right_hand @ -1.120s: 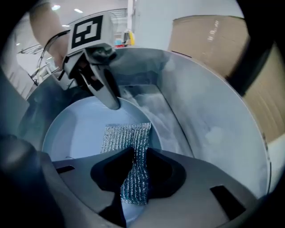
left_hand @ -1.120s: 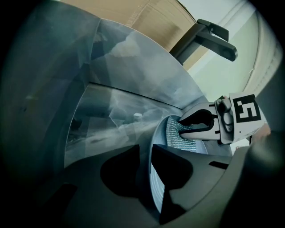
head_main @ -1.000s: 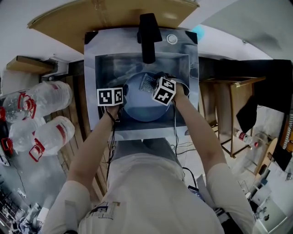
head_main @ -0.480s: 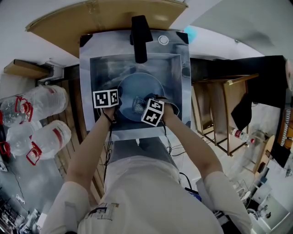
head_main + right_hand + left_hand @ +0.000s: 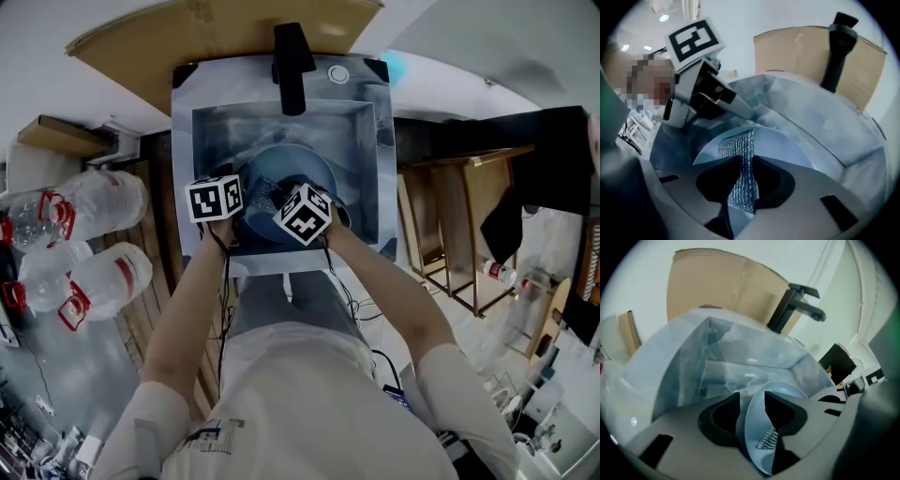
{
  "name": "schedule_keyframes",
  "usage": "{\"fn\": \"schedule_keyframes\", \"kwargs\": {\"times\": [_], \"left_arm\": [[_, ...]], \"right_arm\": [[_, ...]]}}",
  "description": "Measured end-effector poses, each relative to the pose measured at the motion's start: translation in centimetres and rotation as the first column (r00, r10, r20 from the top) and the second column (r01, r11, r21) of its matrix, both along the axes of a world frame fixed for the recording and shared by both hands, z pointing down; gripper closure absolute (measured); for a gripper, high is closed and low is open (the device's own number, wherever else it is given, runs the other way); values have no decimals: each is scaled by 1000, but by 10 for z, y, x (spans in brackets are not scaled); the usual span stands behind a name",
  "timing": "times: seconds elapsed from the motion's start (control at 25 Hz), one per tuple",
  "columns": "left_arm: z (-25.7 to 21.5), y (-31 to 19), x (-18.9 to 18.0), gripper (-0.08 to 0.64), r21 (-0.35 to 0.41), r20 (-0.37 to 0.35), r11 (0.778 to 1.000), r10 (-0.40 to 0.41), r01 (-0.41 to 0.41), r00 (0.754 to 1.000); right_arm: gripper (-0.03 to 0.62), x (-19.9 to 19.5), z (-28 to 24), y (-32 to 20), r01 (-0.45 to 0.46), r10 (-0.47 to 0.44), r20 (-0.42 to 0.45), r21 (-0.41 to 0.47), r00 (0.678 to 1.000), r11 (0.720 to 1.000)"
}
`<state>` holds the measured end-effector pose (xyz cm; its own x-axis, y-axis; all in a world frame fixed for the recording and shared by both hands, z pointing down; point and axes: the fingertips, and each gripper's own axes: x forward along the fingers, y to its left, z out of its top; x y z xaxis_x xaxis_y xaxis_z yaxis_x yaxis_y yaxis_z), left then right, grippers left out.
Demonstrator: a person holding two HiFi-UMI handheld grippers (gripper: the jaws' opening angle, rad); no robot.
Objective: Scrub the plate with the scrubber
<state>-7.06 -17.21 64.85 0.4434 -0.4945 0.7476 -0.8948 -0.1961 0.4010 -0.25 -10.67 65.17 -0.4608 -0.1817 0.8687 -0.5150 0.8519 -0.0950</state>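
Two tools were engaged: the scrubber was clamped between the right gripper's jaws against the plate, whose rim stood between the left gripper's opening jaws (scrubbing judged under way, unfinished).

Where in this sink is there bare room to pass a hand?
Free: the steel sink floor between the pale blue round plate and the back wall under the black faucet. Crowded: the front, where the left tongs, opening, straddle the plate and the right tongs hold the silvery mesh scrubber.
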Motion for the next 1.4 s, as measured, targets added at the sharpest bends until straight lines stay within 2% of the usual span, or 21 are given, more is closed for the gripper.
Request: {"fn": "schedule_keyframes", "kwargs": {"times": [0.12,0.2,0.4,0.56,0.8,0.88,1.0,1.16,1.32,1.4], "left_arm": [[-40,-4,-5,385,84,-28,996,-19,22,999],[-70,-7,-7,386,143,-16,990,8,-5,1000],[-148,-15,-9,398,293,13,955,44,-46,999],[-203,-21,-19,485,449,154,884,70,-133,986],[-275,-16,-25,500,572,278,785,90,-240,956],[-300,-12,-24,517,601,286,760,83,-246,955],[-339,-6,-21,523,651,257,722,79,-233,963],[-388,4,-20,526,723,258,647,72,-242,963],[-428,13,-29,534,782,237,584,42,-217,971],[-447,23,-31,535,806,244,548,35,-223,969]], "right_arm": [[477,8,-39,-19,-150,146,101,30,984,988],[479,16,-67,-31,-229,216,169,63,962,971],[482,32,-146,-50,-298,244,255,201,936,933],[482,37,-207,-57,-316,226,306,287,925,904],[482,39,-308,-59,-379,194,438,388,878,840],[482,41,-341,-57,-423,192,496,410,847,808],[485,44,-387,-53,-479,182,553,458,813,749],[486,44,-437,-38,-521,140,624,485,769,702],[485,46,-481,-24,-526,75,640,554,765,645],[485,47,-498,-15,-521,50,638,579,768,627]]}}
